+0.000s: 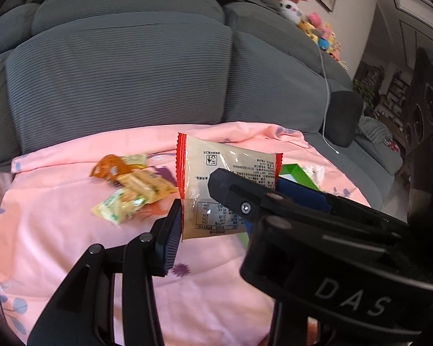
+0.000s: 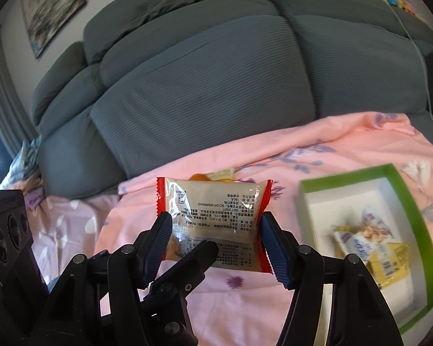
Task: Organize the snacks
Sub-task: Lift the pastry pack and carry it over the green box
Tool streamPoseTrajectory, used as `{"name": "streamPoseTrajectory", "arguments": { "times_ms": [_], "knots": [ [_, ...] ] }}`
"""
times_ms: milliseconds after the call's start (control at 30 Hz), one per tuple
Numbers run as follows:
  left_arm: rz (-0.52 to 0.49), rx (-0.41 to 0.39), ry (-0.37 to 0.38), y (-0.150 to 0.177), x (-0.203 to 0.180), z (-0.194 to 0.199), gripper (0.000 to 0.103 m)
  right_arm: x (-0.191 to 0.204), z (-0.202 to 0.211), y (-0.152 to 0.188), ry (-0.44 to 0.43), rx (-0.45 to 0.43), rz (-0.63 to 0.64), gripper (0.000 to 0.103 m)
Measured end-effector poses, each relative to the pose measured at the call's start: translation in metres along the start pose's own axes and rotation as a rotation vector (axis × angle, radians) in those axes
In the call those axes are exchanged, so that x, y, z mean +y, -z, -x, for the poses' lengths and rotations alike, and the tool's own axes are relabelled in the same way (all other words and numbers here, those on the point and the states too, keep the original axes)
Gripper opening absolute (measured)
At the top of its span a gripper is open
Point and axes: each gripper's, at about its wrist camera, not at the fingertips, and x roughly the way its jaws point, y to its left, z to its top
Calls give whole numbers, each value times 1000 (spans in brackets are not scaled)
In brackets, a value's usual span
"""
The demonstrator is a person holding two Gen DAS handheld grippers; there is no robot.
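1. Left wrist: my left tongs and my right tongs both clamp the red-edged snack pack, lifted above the pink sheet; "DAS" readable on the right tool.
2. Right wrist: right tongs pinch the pack's side edges; back print shows "180", "GB/T 20977". The green-rimmed box sits right.

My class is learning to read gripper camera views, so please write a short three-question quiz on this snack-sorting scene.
1. True or false: the green-rimmed box is empty.
2. What sits between the pads of the right gripper? A) the red-edged packet B) an orange wrapper C) a plush toy
3. On what do the loose snacks lie?

Key:
1. False: it holds wrapped snacks.
2. A.
3. The pink floral cloth spread over the grey sofa.
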Motion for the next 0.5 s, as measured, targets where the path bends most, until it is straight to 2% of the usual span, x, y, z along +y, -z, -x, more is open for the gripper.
{"name": "streamPoseTrajectory", "arguments": {
  "times_ms": [300, 500],
  "knots": [
    [-69, 23, 37, -10, -41, -27, 41, -45, 13, -7, 27, -26, -103, 66],
    [-88, 67, 80, -11, -59, -48, 41, -75, 17, -7, 63, -22, -173, 66]
  ]
}}
